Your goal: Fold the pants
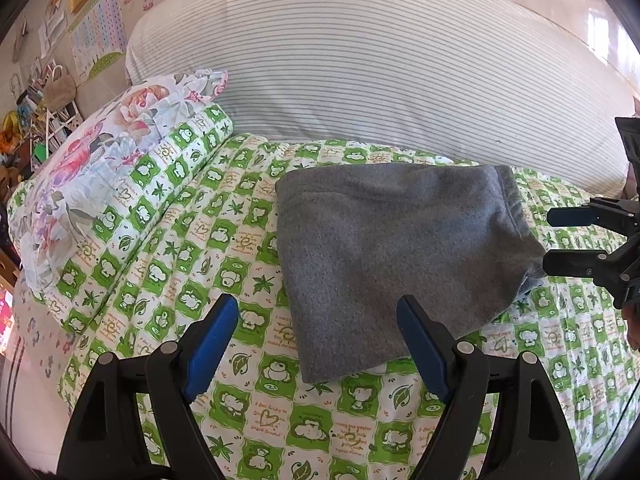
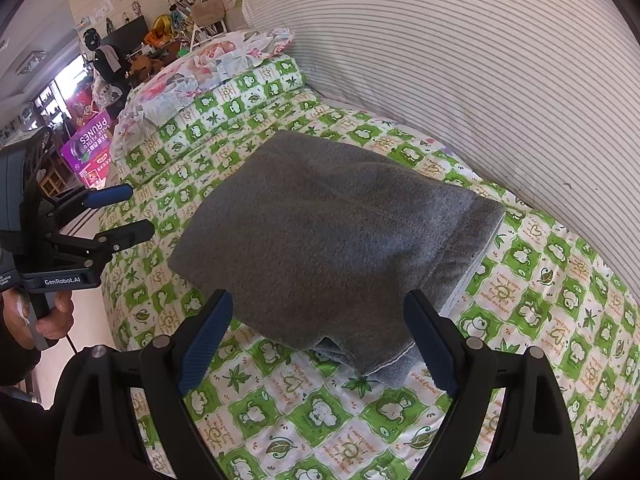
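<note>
Your left gripper (image 1: 316, 344): jaws apart, empty, at pants' near edge. Your right gripper (image 2: 320, 344): jaws apart, empty, over layered corner. Pants (image 1: 396, 256) lie as folded gray bundle on green quilt (image 1: 256, 412), on bed. Likely last tidy: press flat, square loose hems. Long axis runs roughly gripper to gripper, hems toward right gripper.

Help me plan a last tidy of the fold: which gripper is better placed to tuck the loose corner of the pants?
Probably the right gripper: the loose corner of the pants lies just before its open jaws. The left gripper, also open, faces the smooth folded edge.
</note>
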A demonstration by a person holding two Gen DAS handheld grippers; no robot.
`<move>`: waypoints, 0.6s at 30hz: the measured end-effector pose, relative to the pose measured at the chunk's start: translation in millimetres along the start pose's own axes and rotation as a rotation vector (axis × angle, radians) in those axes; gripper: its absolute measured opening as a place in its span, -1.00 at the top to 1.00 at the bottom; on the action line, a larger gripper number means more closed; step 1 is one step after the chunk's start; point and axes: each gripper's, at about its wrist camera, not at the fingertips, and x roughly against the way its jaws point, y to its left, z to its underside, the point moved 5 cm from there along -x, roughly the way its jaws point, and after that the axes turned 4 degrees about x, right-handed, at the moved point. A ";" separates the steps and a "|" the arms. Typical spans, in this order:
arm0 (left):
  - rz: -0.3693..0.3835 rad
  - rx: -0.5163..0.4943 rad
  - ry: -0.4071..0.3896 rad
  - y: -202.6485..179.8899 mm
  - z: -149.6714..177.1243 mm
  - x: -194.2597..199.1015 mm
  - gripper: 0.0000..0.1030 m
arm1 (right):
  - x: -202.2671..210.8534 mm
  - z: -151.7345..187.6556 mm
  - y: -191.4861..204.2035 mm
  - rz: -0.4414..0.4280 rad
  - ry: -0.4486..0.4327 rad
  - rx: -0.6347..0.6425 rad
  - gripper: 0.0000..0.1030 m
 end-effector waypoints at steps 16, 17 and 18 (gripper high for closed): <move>-0.024 0.004 -0.020 2.8 -0.9 2.8 -0.60 | -4.4 2.3 1.9 -0.008 0.006 0.008 -0.70; -0.027 0.003 -0.020 2.9 -1.0 2.8 -0.60 | -5.0 1.8 2.9 -0.009 0.006 0.006 -0.70; -0.028 0.002 -0.021 2.8 -1.0 2.9 -0.60 | -5.3 1.6 3.1 -0.009 0.006 0.005 -0.70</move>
